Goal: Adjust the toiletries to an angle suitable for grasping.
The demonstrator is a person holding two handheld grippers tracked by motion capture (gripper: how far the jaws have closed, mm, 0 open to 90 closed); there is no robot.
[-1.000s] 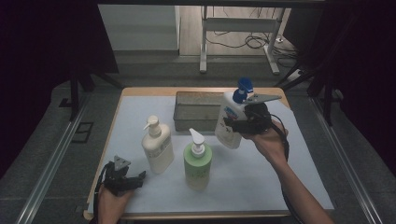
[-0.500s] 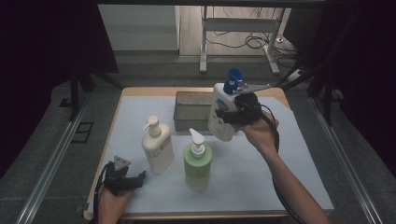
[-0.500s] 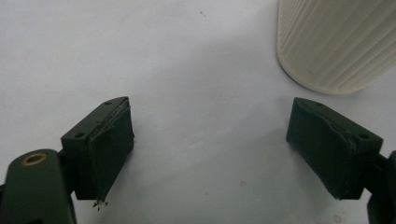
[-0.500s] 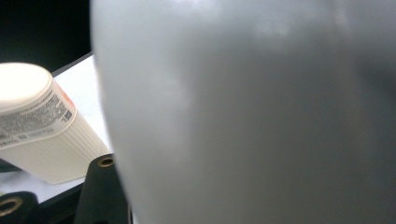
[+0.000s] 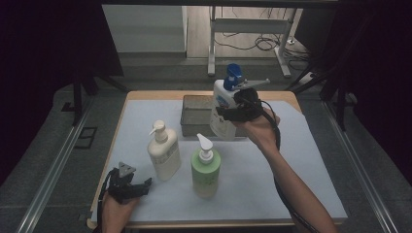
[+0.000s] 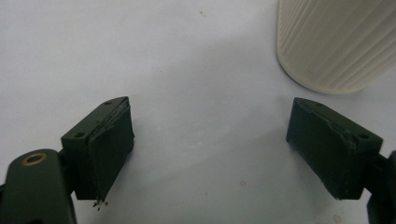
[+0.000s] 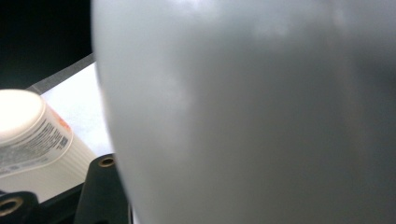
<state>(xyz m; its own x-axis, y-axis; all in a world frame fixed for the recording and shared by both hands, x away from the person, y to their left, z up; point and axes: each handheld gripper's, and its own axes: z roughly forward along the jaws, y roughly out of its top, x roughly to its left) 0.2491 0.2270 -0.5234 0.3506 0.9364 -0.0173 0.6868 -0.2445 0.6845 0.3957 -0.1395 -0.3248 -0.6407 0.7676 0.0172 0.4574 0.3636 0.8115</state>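
1. White bottle (image 5: 222,109) with a blue pump top: it is clamped in the right gripper (image 5: 234,112) and held up off the table, tilted a little, over the near right corner of the basket. In the right gripper view its pale body (image 7: 252,112) sits close against the lens, between the jaws.
2. Table (image 5: 311,160): a pale sheet covers it, with the wooden edge showing along the far side.
3. Basket (image 5: 194,116): a dark mesh box at the far middle of the table, just behind the held bottle.
4. Cream bottle (image 5: 163,151): upright at the near left, beside the green one. Its ribbed base (image 6: 336,42) shows at the top right of the left gripper view.
5. Green bottle (image 5: 205,167): upright with a white pump, near the middle front, apart from the cream one.
6. Left gripper (image 5: 130,187): low at the near left corner, jaws spread wide over bare sheet, gripping nothing; the cream bottle stands just beyond them.
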